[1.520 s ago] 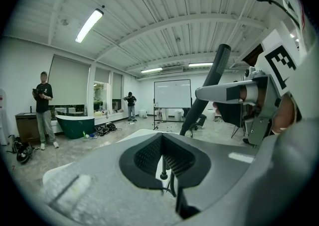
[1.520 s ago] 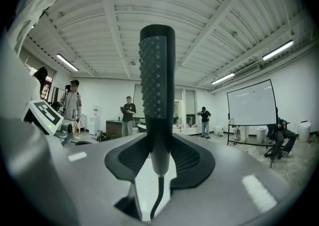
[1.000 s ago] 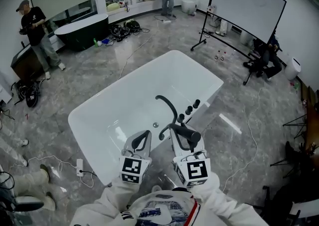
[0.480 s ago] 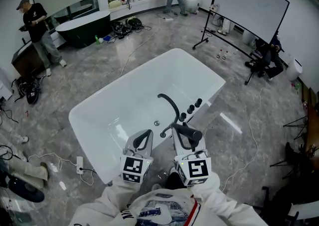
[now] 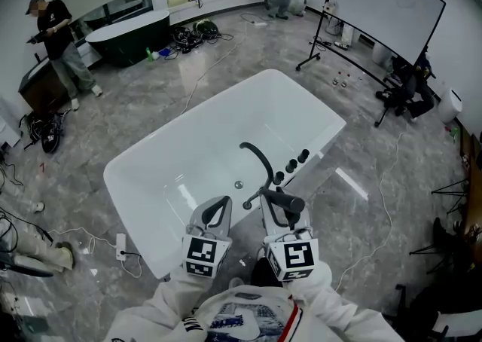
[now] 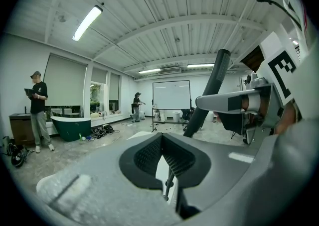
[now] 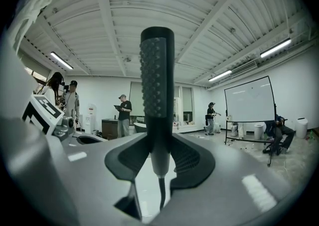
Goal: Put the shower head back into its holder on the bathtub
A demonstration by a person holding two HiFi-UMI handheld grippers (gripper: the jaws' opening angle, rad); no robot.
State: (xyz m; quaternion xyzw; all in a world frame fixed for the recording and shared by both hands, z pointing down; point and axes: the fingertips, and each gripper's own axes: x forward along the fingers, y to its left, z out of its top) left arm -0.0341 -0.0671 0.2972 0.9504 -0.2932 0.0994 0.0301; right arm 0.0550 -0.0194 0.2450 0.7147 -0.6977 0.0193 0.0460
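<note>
While the dark, rod-shaped shower head (image 7: 157, 80) is clamped by its handle between the jaws of the right gripper (image 7: 158, 163), its studded face stands upright above the pads and a thin dark hose (image 7: 160, 192) hangs below them. In the head view the shower head (image 5: 288, 201) is held over the near long rim of the white rectangular bathtub (image 5: 203, 145), close to the black curved spout (image 5: 256, 156) and the row of black round knobs (image 5: 292, 163). The left gripper (image 5: 218, 206) is carried just beside the right gripper (image 5: 280, 216); its jaws are pressed together with nothing between them. Open grey marbled floor (image 5: 113, 122), crossed by loose cables (image 5: 199, 77), lies along both long sides of the tub. Well apart are seen a wheeled whiteboard (image 5: 384, 9), a dark green bathtub (image 5: 128, 35) and a standing person in dark clothes (image 5: 56, 35).
</note>
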